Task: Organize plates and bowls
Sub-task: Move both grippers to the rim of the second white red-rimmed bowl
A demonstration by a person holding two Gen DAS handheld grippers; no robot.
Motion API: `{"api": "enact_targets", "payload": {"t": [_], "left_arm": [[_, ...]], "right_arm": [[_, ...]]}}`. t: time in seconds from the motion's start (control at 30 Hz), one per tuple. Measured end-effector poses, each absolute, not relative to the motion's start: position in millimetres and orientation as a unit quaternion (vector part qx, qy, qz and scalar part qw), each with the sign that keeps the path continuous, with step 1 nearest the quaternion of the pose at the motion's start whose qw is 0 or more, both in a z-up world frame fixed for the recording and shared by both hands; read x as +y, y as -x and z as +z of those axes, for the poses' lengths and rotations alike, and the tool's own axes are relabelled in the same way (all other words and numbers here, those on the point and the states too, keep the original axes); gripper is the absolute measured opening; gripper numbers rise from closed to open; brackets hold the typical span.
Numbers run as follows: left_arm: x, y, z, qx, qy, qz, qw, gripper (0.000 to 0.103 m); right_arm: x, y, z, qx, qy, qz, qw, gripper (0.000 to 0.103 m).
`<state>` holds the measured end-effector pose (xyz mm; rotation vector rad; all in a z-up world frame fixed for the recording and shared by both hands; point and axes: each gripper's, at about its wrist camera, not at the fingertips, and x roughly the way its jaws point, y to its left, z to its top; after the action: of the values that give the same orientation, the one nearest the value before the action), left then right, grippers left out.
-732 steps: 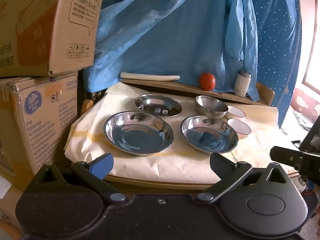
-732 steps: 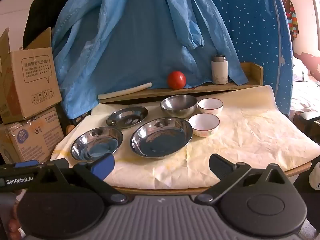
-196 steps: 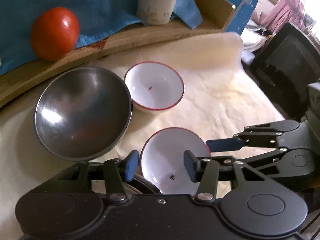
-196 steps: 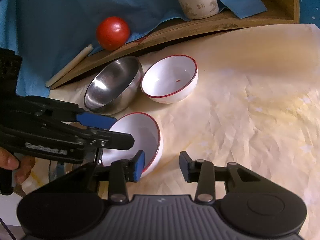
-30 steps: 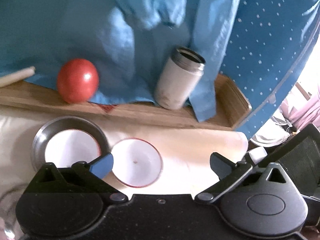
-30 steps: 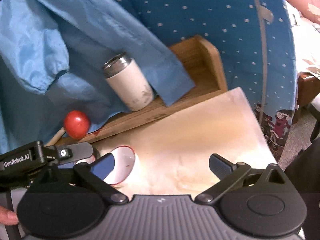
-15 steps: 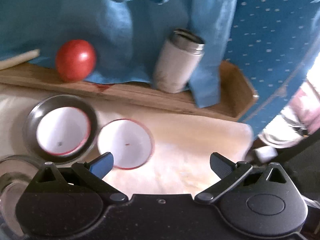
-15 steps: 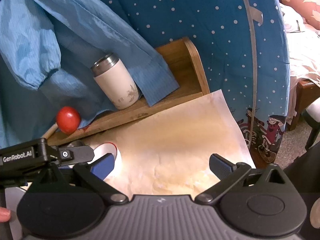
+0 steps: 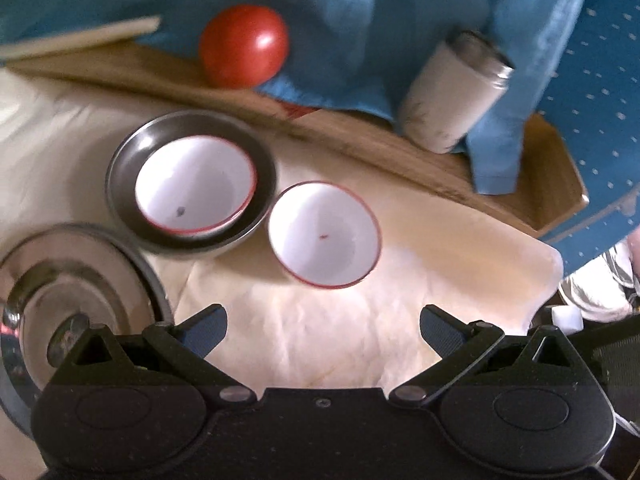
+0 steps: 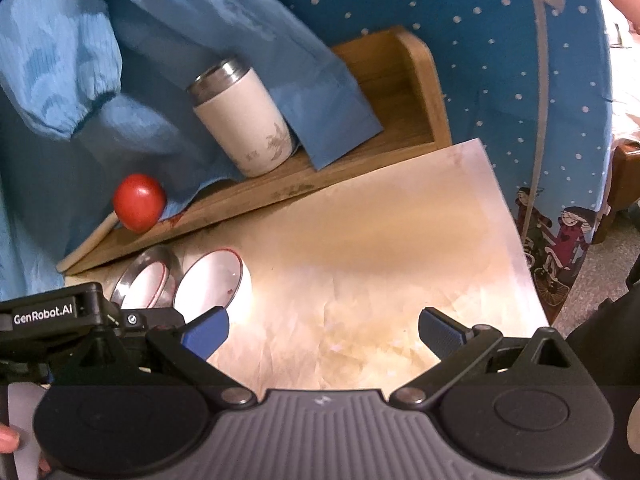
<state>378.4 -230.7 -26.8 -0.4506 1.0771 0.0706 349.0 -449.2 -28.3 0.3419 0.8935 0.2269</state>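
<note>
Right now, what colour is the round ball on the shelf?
Red, and shiny. The ball shows best in the left wrist view.

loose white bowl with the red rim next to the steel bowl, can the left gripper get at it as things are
Probably yes. The left gripper is open and empty, and the loose white bowl sits just ahead of its fingers with only bare paper between. The steel bowl nearly touches its left rim.

Background items on my table, none handled.
A red tomato (image 9: 243,51) sits on the wooden ledge (image 10: 384,120), beside a pale stick (image 9: 80,38). My white tumbler (image 10: 244,117) stands farther along the ledge, partly draped by blue cloth (image 10: 224,20). Cream paper (image 10: 380,248) covers the tabletop; a dotted blue curtain (image 10: 480,32) hangs behind.
</note>
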Motion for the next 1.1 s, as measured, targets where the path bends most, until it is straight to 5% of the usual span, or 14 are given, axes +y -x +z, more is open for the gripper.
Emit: {"api": "enact_targets", "payload": {"t": [0.57,0.97,1.1], "left_arm": [[-198,-377,-67,0.458,0.375,0.129,0.796,0.102],[-190,-384,-72,0.422,0.405,0.163,0.795,0.084],[-191,-386,-72,0.423,0.401,0.161,0.796,0.073]], "right_arm": [[-424,-395,-33,0.452,-0.092,0.137,0.877,0.102],[-392,-434,-37,0.469,-0.059,0.198,0.859,0.082],[-381,-441,-39,0.477,-0.053,0.214,0.851,0.068]]}}
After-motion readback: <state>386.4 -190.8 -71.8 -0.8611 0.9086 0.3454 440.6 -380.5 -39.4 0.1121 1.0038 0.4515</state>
